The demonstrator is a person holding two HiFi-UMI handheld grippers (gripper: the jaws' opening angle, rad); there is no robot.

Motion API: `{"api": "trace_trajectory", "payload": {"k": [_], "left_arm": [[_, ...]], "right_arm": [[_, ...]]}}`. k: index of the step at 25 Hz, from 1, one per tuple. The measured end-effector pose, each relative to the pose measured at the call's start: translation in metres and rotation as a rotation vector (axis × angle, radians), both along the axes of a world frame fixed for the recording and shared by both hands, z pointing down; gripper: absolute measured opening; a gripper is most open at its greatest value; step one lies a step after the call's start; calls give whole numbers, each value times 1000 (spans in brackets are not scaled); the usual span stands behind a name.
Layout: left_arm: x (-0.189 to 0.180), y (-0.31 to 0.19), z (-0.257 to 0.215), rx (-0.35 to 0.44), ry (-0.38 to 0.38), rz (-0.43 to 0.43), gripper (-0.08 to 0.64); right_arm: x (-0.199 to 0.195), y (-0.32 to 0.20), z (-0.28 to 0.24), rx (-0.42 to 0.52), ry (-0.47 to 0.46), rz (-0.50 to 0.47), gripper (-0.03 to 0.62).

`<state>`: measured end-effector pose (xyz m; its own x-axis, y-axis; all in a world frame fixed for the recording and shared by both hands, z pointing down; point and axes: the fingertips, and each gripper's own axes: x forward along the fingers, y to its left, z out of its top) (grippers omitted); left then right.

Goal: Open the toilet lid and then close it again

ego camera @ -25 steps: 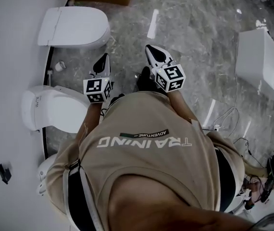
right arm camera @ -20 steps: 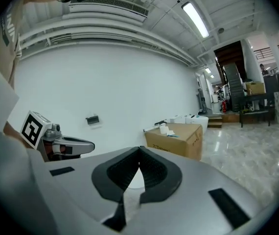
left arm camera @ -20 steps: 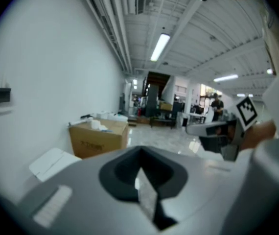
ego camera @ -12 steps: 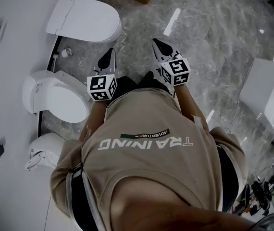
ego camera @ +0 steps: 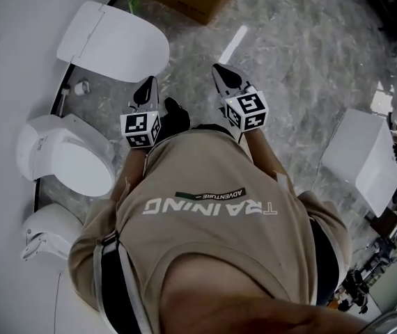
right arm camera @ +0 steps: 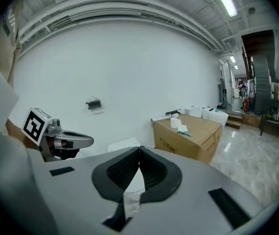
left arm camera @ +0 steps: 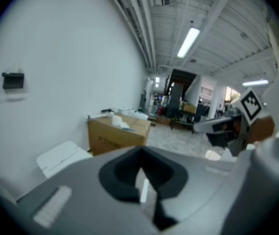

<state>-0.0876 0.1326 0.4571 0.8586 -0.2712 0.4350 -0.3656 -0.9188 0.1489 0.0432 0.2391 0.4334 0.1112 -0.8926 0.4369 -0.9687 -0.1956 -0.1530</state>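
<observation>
Toilet lid: down flat on its bowl by the wall, ahead-left of both claws, untouched. Left claw and right claw: jaws together on nothing, held close before the torso, likely because lid is well apart.

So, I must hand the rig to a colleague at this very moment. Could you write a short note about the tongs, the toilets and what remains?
Left tongs: shut, empty, held in the air.
Right tongs: shut, empty, held in the air.
Three toilets stand along the wall on the person's left. The far toilet has its lid down, and the middle toilet seems closed too. The near toilet is partly hidden by the person's shoulder.
Done: cannot tell; neither tongs touch a toilet.
Left, if not done: go to one toilet, lift its lid, then lower it.
</observation>
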Motion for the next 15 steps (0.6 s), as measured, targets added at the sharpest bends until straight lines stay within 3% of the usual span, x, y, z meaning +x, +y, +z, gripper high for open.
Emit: {"api": "trace_trajectory", "payload": {"k": [6, 15], "left_arm": [[38, -54, -10, 25, 46, -8, 0], [40, -111, -1, 0, 3, -227, 0]], "right_arm": [[35, -58, 2, -39, 75, -50, 14], [53, -140, 27, -78, 33, -290, 14]]}}
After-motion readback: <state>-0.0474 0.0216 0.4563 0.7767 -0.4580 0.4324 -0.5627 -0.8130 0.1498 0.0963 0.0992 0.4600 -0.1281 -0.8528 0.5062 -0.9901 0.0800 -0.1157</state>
